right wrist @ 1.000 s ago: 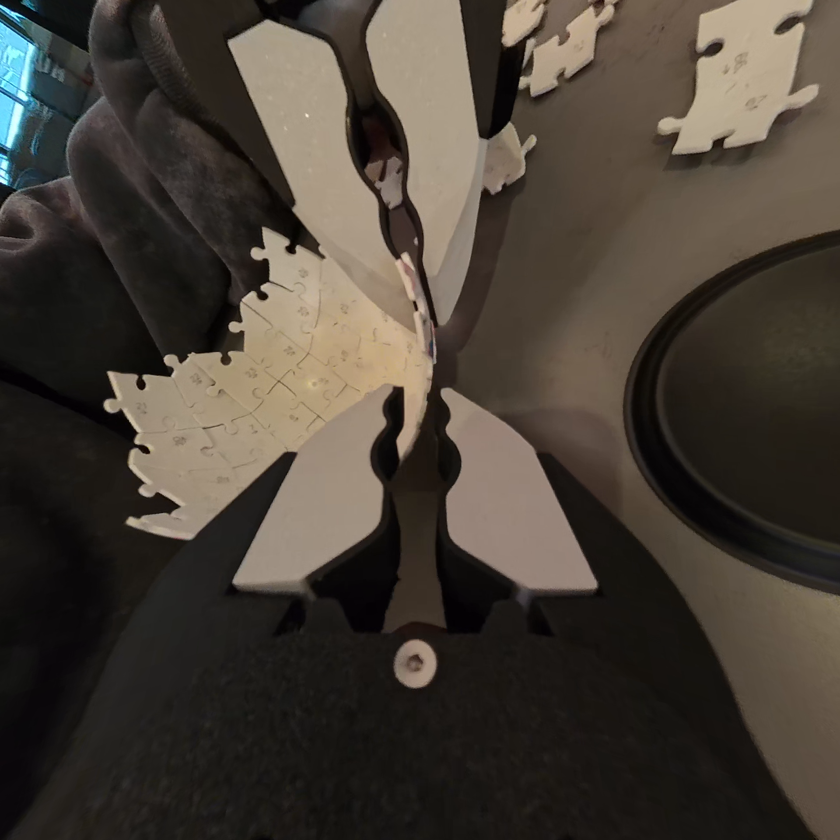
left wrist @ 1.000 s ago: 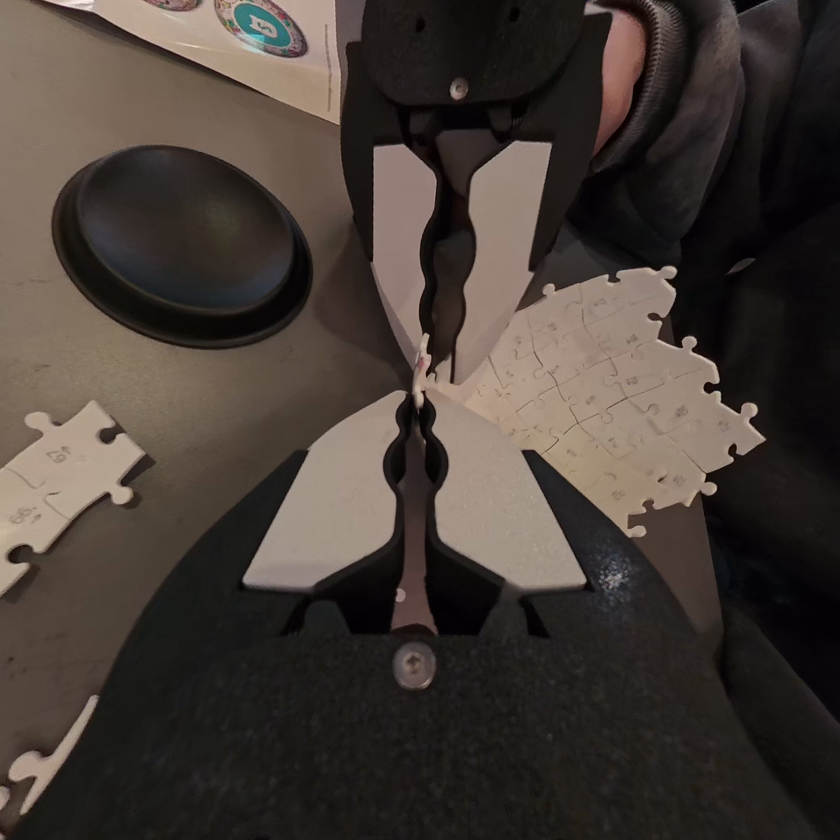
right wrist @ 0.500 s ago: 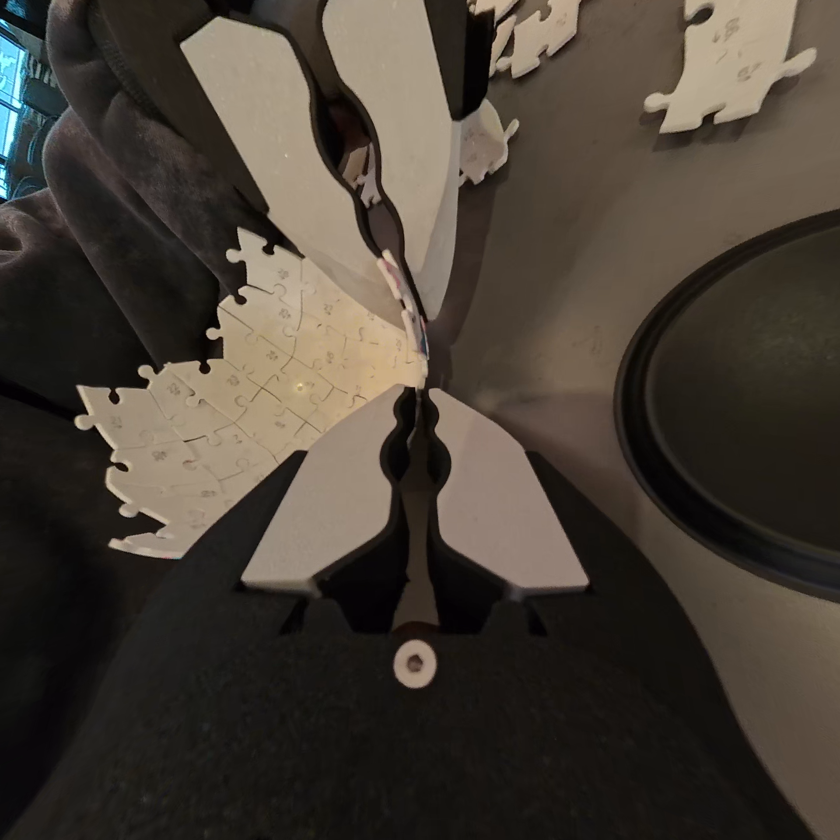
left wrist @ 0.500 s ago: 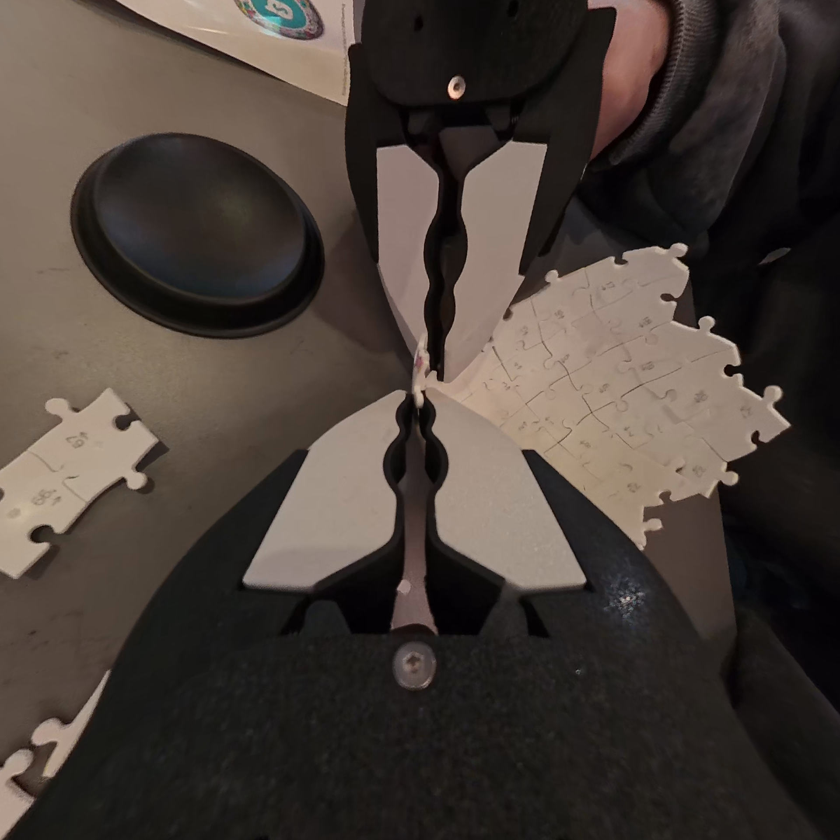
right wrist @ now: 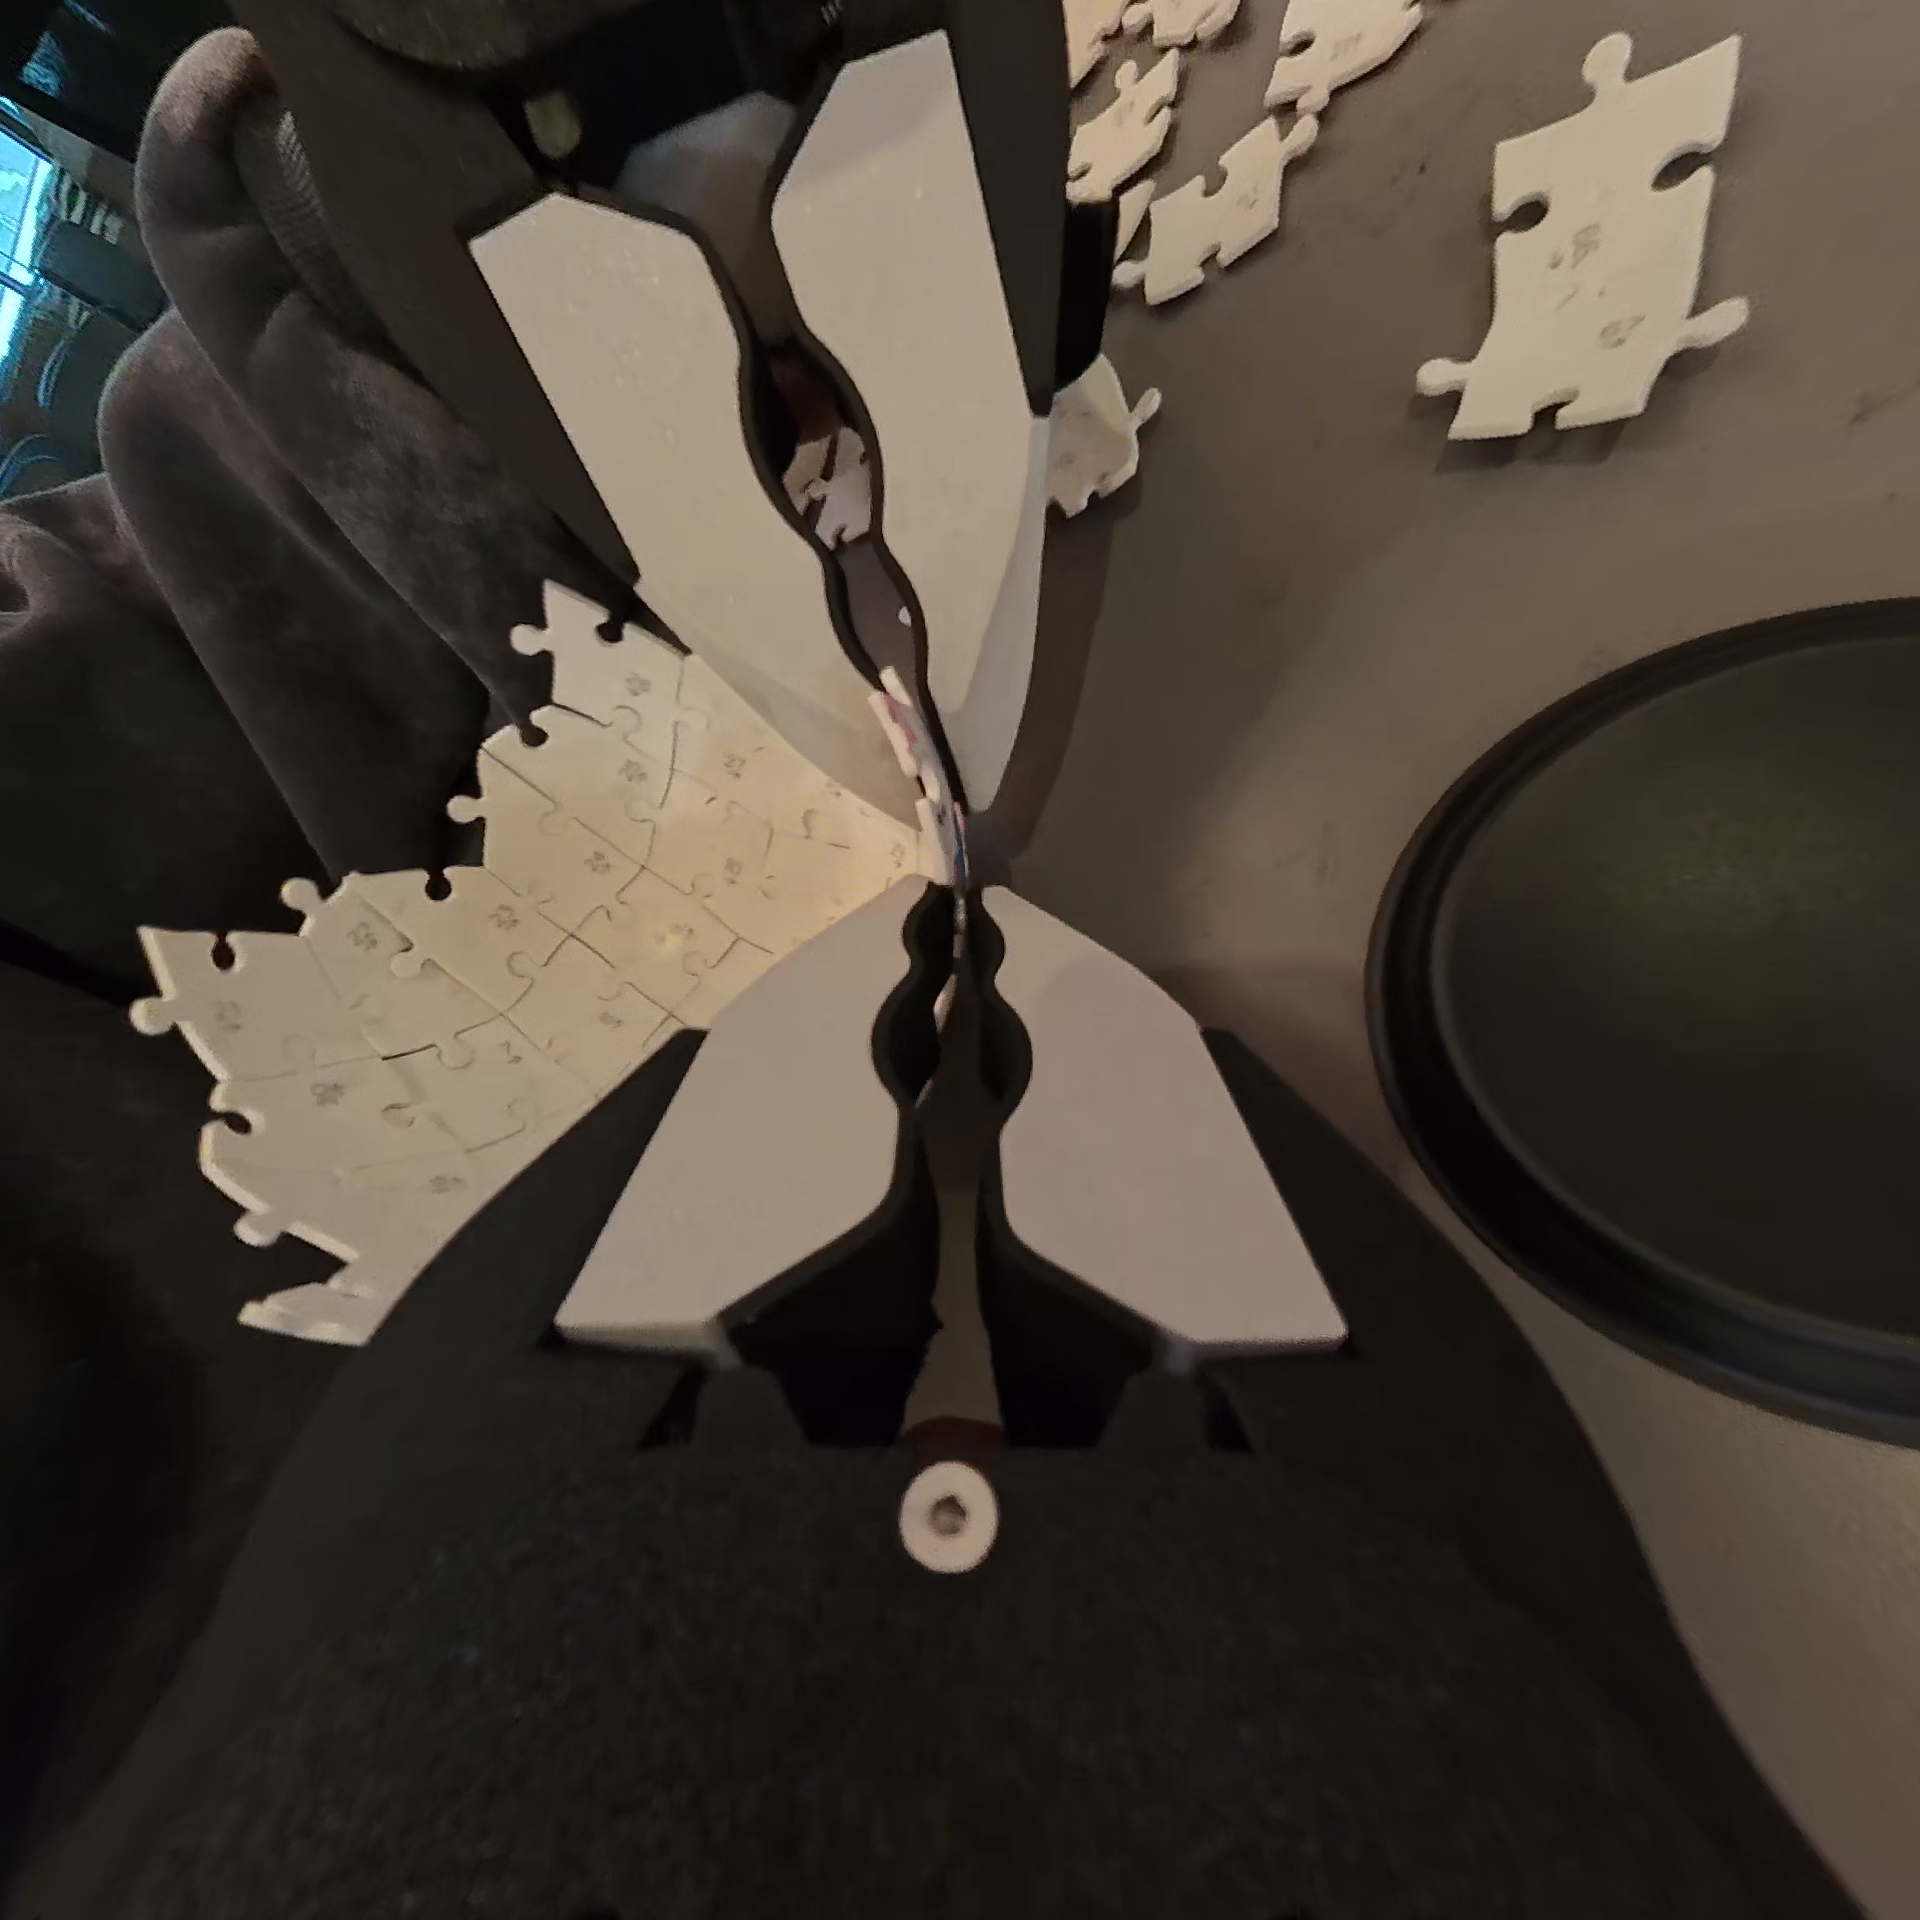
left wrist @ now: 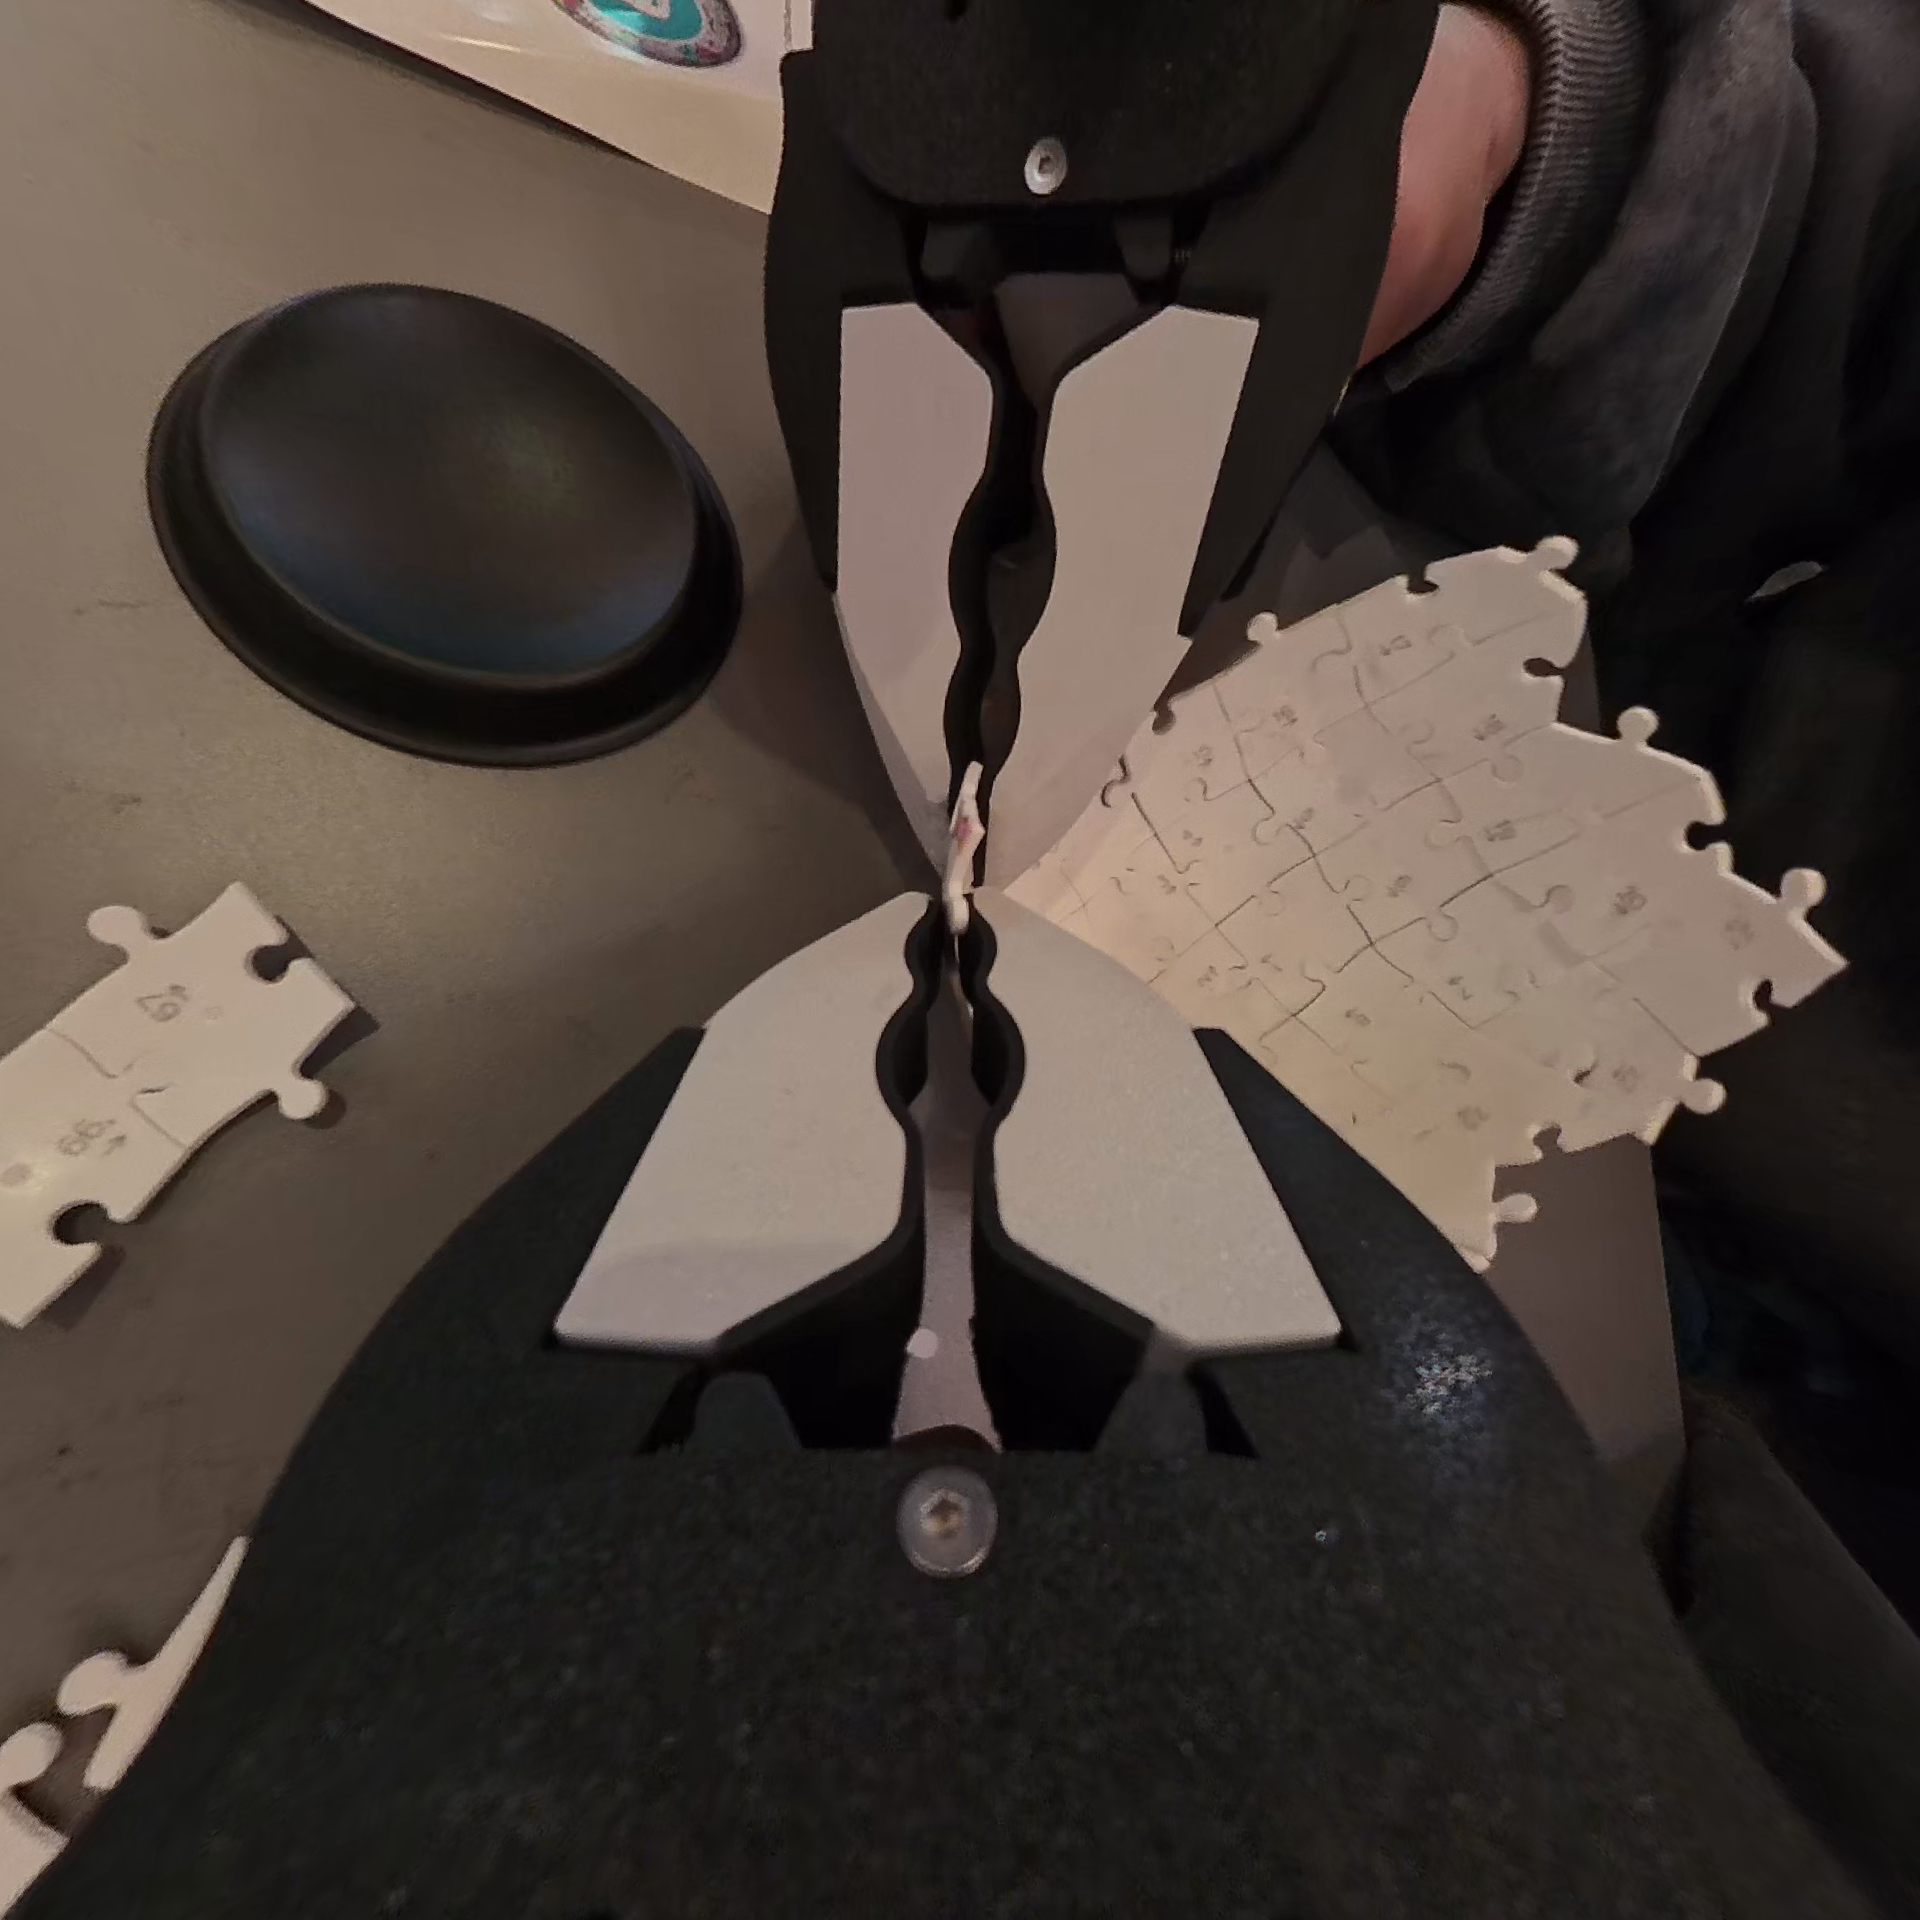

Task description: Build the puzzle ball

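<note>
While both views show the curved puzzle shell (left wrist: 1455, 925) pinched at its edge between two opposed grippers, only the left wrist view catches the printed sheet (left wrist: 582, 62) beyond the black dish (left wrist: 436, 520) and a joined pair of numbered pieces (left wrist: 156, 1081) nearer than the dish. The right wrist view alone shows scattered loose pieces (right wrist: 1226, 208) farther off than the dish (right wrist: 1662, 1018). The left gripper (left wrist: 958, 920) is closed on the shell's rim, tip to tip with the right gripper (right wrist: 961, 894), likewise clamped on the shell, held above the grey table (left wrist: 520, 883) beside the dish. A sleeved hand (left wrist: 1444, 208) backs the far gripper.
</note>
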The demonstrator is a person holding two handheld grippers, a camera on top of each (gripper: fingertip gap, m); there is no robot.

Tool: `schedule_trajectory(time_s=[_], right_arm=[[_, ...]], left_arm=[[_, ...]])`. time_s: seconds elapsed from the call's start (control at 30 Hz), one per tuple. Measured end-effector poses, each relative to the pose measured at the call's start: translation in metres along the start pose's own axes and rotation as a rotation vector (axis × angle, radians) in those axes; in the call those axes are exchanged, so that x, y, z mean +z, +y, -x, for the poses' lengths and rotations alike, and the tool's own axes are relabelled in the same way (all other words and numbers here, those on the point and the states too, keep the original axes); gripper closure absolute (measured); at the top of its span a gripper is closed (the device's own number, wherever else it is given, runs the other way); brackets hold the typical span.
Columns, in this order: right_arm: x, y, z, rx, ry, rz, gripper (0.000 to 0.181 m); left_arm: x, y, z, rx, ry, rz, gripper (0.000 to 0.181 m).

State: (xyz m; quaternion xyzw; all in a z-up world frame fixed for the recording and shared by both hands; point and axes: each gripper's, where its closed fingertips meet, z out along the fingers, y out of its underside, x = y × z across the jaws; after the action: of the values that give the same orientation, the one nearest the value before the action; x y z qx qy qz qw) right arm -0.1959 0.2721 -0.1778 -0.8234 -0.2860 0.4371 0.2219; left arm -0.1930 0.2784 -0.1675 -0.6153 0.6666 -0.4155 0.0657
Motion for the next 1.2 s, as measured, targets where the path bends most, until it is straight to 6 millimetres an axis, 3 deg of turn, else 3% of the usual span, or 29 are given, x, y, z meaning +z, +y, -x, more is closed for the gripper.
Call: schedule_trajectory(time_s=[0.37, 0.5, 0.7, 0.97, 1.2], right_arm=[[0.000, 0.000, 0.001, 0.001, -0.011, 0.001, 0.179], [-0.002, 0.004, 0.003, 0.013, -0.033, 0.018, 0.169], [-0.002, 0.007, 0.002, 0.013, -0.022, 0.033, 0.175], [-0.001, 0.004, 0.000, 0.019, -0.020, 0.023, 0.176], [-0.003, 0.002, 0.002, 0.012, -0.025, 0.009, 0.175]], left_arm=[[-0.001, 0.001, 0.000, -0.019, 0.016, -0.006, 0.179], [-0.004, 0.001, 0.001, -0.019, 0.005, -0.009, 0.179], [-0.007, 0.001, 0.001, -0.027, 0.015, -0.019, 0.179], [-0.010, 0.002, 0.001, -0.037, 0.018, -0.020, 0.164], [-0.043, -0.008, -0.002, -0.041, -0.049, -0.098, 0.149]])
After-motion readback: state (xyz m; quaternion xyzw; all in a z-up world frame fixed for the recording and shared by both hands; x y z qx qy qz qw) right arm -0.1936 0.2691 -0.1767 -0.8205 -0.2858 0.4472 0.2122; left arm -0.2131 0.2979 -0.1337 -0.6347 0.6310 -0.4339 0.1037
